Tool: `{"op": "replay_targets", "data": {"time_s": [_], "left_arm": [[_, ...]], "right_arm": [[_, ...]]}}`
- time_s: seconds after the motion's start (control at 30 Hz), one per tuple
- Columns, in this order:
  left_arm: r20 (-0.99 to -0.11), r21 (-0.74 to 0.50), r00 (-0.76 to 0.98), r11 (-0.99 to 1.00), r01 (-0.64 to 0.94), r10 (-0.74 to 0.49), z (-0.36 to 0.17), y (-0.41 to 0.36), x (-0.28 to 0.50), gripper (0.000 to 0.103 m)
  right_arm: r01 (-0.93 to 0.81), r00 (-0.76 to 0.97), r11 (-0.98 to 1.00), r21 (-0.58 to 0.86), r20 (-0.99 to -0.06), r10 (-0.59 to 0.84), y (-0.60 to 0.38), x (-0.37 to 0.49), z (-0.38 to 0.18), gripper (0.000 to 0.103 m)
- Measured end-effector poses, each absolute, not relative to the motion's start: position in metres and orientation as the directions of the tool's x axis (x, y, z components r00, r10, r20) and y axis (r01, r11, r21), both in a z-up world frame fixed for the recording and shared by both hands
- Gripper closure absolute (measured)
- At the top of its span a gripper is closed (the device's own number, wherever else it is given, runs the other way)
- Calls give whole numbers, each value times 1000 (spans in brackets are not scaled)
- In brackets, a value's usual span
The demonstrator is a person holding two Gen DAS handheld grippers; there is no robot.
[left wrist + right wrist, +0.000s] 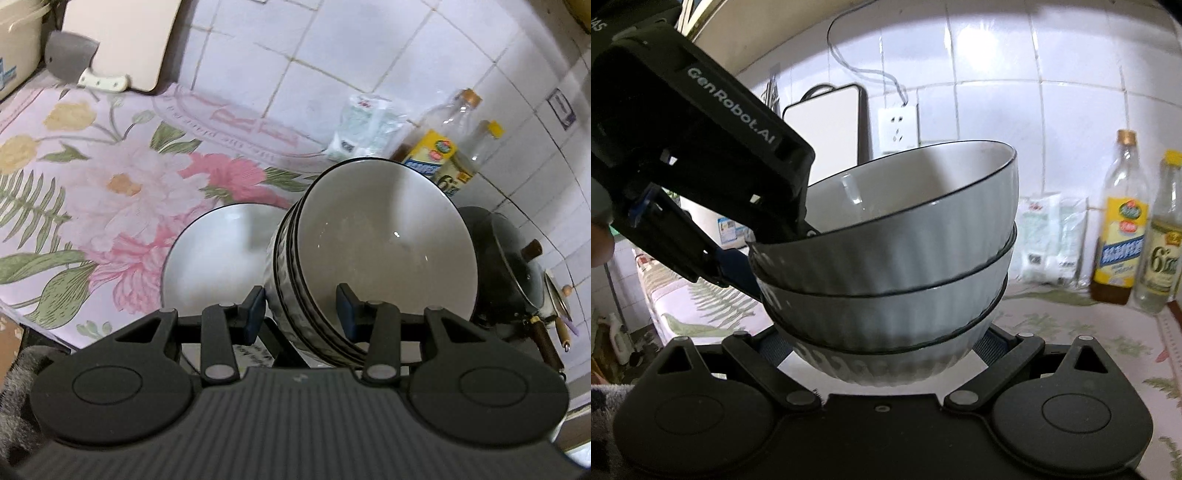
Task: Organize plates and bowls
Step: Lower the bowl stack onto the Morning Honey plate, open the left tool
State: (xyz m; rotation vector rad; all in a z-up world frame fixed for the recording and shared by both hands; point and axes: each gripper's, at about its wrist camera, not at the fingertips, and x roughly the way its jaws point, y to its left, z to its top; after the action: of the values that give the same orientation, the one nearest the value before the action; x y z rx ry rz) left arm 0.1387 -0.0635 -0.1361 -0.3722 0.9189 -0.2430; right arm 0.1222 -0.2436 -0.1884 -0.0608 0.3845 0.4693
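Observation:
A stack of three ribbed grey bowls (384,236) with white insides and dark rims hangs tilted above the counter. My left gripper (301,310) is shut on the stack's near rim, with one pad inside the top bowl and the other outside. In the right wrist view the same stack of bowls (894,258) fills the middle. My right gripper (882,347) is shut on the bottom bowl, a pad on each side of it. The left gripper (775,247) comes in from the upper left and clamps the rim. A white plate (218,258) with a dark rim lies on the floral cloth beside the stack.
A floral tablecloth (110,177) covers the counter. Against the tiled wall stand two oil bottles (1123,221), a white bag (1052,240) and a black lidded pot (506,266). A cutting board (118,40) and a cleaver (74,59) lean at the far left.

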Motion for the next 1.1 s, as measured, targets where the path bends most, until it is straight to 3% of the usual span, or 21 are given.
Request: {"op": "replay_targets", "data": {"time_s": [0.63,1.1], "left_arm": [[-744,-458,547,889,-1,-383,-190,-36,161,62],[-750,-420,555,907,22,-360,-190,-43,163,60]], "right_arm": [[-488,743,873,-14,-531,408,-218,149,-222,3],[-471,727,882,18,-558,400,-224,155,-223,2]]}}
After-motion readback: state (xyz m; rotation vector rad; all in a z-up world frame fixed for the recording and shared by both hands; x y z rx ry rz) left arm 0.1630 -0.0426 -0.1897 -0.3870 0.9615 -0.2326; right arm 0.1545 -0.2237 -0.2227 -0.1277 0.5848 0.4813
